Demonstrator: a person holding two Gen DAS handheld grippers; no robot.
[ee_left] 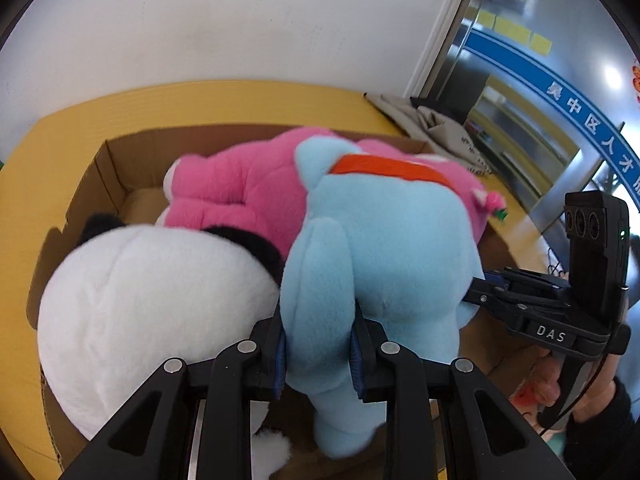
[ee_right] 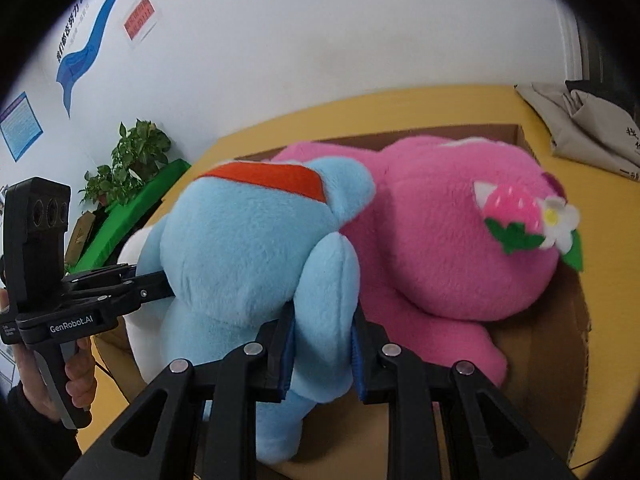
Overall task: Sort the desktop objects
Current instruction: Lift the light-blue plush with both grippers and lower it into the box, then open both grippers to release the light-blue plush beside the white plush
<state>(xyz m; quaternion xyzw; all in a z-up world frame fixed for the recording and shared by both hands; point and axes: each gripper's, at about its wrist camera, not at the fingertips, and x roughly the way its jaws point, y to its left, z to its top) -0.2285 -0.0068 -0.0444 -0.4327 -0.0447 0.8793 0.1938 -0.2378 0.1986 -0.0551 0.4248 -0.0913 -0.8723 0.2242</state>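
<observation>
blue plush (ee_left: 376, 248) sits between both tongs, above the box (ee_left: 100, 168); pink plush (ee_left: 240, 196) beyond, white plush (ee_left: 152, 312) left.

White wall (ee_right: 320, 60), yellow table (ee_left: 200, 104), potted plant (ee_right: 132, 160), glass door (ee_left: 520, 80).

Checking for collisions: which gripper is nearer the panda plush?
Left. The left gripper, shut on the blue plush, sits right beside the panda plush; the right gripper grips the blue plush's far side.
</observation>
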